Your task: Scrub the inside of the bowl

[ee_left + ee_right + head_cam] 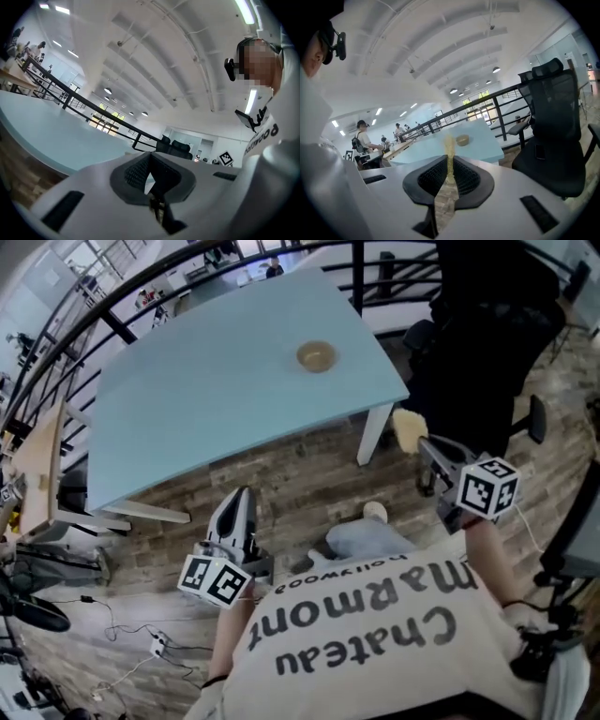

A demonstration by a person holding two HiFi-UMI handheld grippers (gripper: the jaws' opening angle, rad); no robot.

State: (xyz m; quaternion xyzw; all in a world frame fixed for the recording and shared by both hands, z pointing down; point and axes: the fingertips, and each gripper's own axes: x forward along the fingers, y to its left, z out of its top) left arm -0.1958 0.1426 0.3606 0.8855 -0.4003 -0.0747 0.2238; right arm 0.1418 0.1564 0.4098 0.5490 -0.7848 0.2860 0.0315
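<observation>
The bowl [316,356], small and tan, sits alone on the pale blue table [216,399] in the upper middle of the head view, near the table's right edge. Nothing touches it, and both grippers hang well short of the table over the wood-plank floor [300,474], so scrubbing has not begun.

The right gripper [427,451], at the right of the head view, has its jaws clamped on a thin yellowish scrubbing pad [409,429]. In the right gripper view the pad [449,150] runs edge-on up the closed seam of the right gripper [449,173] and sticks out past the tips. That free end is probably left out so it can reach into the bowl. The bowl [462,139] appears just right of the pad's tip on the table [483,145], so this gripper is aimed roughly at it. A black office chair [553,122] fills the right side.

The left gripper [239,502], at lower left in the head view, is pressed fully together with nothing between its pads. Its own view shows the left gripper [150,171] closed and pointing past the table [42,136] at the left of the frame. It likely needs to open to steady the bowl's rim.
</observation>
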